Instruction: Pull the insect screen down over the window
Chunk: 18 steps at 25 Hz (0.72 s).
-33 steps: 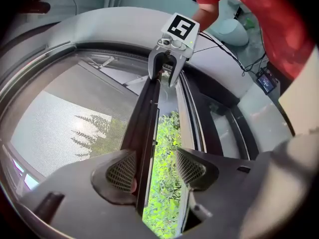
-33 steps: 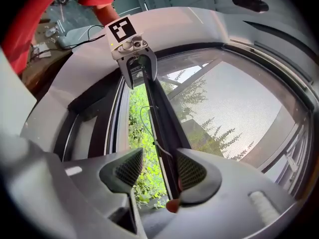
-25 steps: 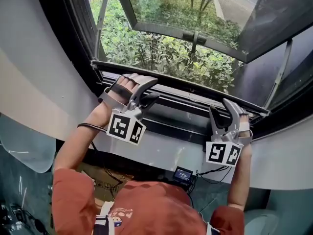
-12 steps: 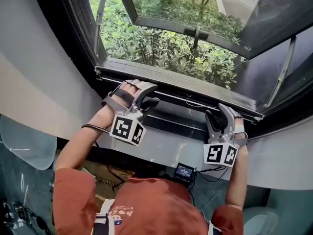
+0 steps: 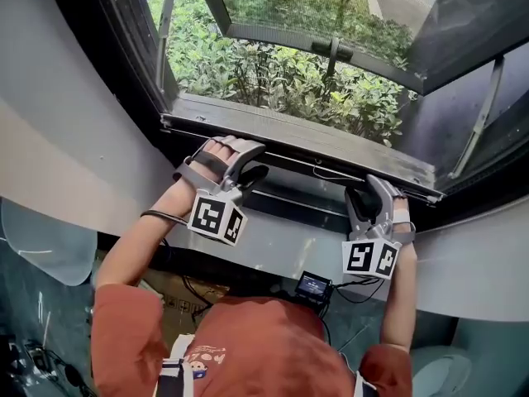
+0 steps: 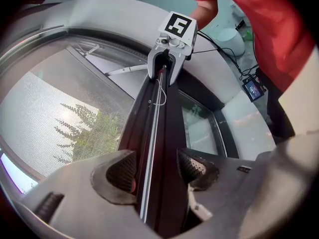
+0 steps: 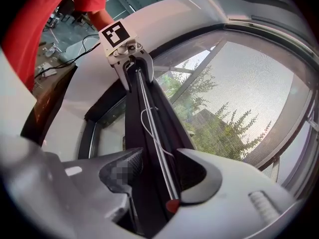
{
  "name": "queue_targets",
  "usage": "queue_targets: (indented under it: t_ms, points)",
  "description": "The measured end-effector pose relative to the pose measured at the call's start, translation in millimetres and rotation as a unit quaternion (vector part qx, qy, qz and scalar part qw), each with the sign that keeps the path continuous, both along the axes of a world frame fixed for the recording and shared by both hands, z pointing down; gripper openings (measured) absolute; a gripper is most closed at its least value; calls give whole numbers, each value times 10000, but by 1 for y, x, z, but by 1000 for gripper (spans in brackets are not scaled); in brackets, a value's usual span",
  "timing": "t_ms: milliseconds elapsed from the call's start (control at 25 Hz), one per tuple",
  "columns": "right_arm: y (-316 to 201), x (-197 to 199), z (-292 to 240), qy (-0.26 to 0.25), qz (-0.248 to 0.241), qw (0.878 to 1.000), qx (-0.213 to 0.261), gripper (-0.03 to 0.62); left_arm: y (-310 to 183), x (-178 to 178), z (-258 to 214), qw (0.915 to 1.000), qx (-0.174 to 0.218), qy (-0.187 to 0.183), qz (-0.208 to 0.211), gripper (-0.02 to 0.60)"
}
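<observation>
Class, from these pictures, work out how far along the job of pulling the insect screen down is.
Done: the mesh looks drawn most of the way down. In hand: the left gripper and right gripper each clamp its bottom bar. Left: seat the bar on the lower frame, seemingly just below, then let go.

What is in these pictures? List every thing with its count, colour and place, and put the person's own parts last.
pull bar: one, dark, across the foot of the window opening
insect screen: one, grey mesh, stretched above the bar
cord: one, white, thin, looped along the bar
shrubs: many, green, outside below the window
sill: one, pale grey, under the bar
small device: one, black with a lit screen, under the sill
shirt: one, red, on the person
left gripper: one, grey, shut on the bar's left part
right gripper: one, grey, shut on the bar's right part
</observation>
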State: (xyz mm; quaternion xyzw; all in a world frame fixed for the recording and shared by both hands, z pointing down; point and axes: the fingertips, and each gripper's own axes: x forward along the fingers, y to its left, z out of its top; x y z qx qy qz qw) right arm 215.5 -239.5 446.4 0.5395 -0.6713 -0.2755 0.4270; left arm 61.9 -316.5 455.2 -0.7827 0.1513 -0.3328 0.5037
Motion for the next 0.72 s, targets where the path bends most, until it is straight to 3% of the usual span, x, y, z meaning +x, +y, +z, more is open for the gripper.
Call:
queue_targets:
  t_ms: [720]
  points:
    - [-1, 4, 6, -340, 77, 9994, 93, 221, 0, 3, 8, 10000, -29, 56, 74, 250]
